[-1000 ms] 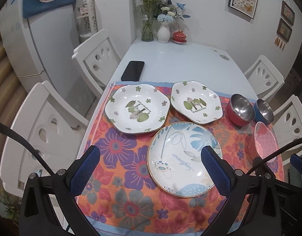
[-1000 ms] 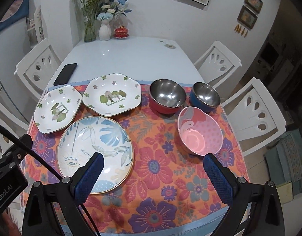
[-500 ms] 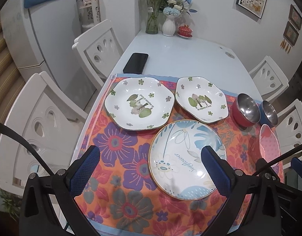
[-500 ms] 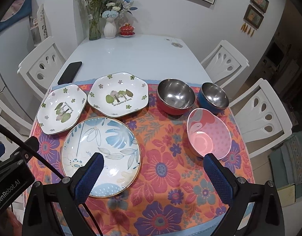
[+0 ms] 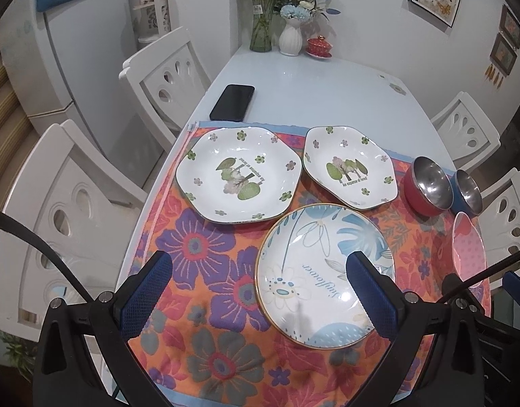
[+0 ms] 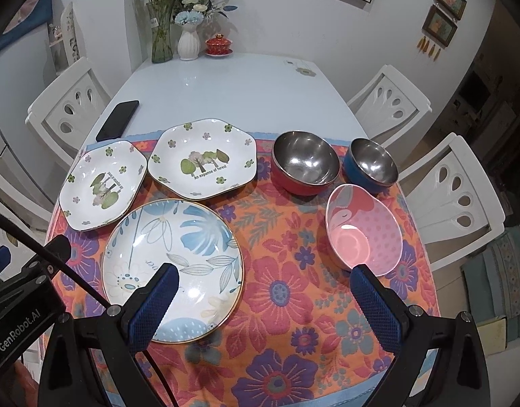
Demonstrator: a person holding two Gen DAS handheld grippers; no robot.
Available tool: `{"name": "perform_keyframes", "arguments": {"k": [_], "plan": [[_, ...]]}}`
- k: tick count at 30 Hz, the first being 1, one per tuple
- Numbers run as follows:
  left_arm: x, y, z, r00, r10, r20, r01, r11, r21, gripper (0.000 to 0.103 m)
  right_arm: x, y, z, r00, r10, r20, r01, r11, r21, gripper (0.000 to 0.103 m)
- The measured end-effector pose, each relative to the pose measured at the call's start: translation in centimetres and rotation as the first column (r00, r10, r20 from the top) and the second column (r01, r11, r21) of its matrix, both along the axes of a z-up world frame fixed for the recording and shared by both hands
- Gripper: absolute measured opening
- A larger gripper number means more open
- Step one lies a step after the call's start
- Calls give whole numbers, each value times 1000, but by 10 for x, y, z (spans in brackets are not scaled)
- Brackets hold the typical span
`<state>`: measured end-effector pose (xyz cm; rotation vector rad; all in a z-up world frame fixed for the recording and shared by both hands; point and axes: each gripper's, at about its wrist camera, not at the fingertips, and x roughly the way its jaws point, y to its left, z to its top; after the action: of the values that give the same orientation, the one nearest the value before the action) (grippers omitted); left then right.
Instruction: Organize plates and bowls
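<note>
Porcelain plates number three on the floral cloth (image 6: 287, 291): the round blue-leaf plate (image 6: 173, 268) nearest, two green-flowered plates (image 6: 203, 159) behind it. Three bowls (image 6: 363, 234) sit to its right. Left gripper (image 5: 258, 293) and right gripper (image 6: 263, 305) hover spread wide, empty.

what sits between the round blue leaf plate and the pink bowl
Nothing stands there: in the right wrist view, only bare floral tablecloth separates the round blue leaf plate from the pink bowl.
</note>
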<state>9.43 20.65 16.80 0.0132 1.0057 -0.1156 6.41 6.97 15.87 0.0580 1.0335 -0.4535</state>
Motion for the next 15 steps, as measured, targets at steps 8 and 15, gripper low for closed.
{"name": "perform_keyframes", "arguments": {"k": [8,15], "plan": [[1,1,-2,1000,2,-8,-2,1000,1,102,2,2,-4,1000,3,-11,-3,1000,1,100],[0,3,-3,1000,7,-7,-7,1000,0,102,2,3,-7,1000,5,-21,-5,1000,7,100]]}}
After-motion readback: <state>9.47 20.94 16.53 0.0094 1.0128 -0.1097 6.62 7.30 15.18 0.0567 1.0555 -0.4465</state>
